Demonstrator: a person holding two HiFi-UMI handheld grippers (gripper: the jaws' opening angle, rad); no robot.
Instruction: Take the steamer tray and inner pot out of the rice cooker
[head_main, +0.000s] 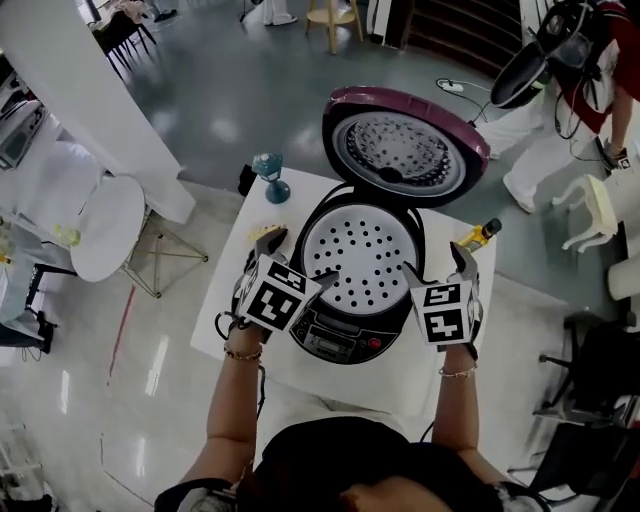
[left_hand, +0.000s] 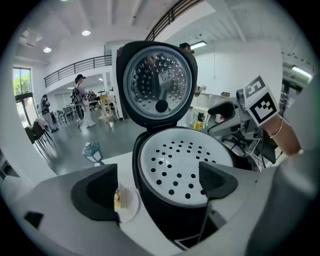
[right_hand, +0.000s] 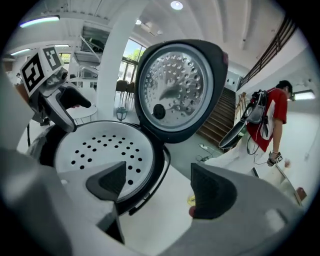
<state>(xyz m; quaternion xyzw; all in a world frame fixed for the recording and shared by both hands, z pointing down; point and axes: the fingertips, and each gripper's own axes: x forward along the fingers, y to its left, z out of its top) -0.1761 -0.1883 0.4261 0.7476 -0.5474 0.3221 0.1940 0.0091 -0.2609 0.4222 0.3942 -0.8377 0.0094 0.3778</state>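
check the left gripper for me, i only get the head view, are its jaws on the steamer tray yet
observer: No. The left gripper is open. One jaw hangs over the steamer tray, the other outside the rice cooker, above a small plate. Nothing is gripped.
operator: and the right one
observer: The right gripper is open too, straddling the cooker's other side, with one jaw over the tray and one over the table.
operator: tray sitting flat
observer: From the side it looks level in the cooker's mouth, not tilted.
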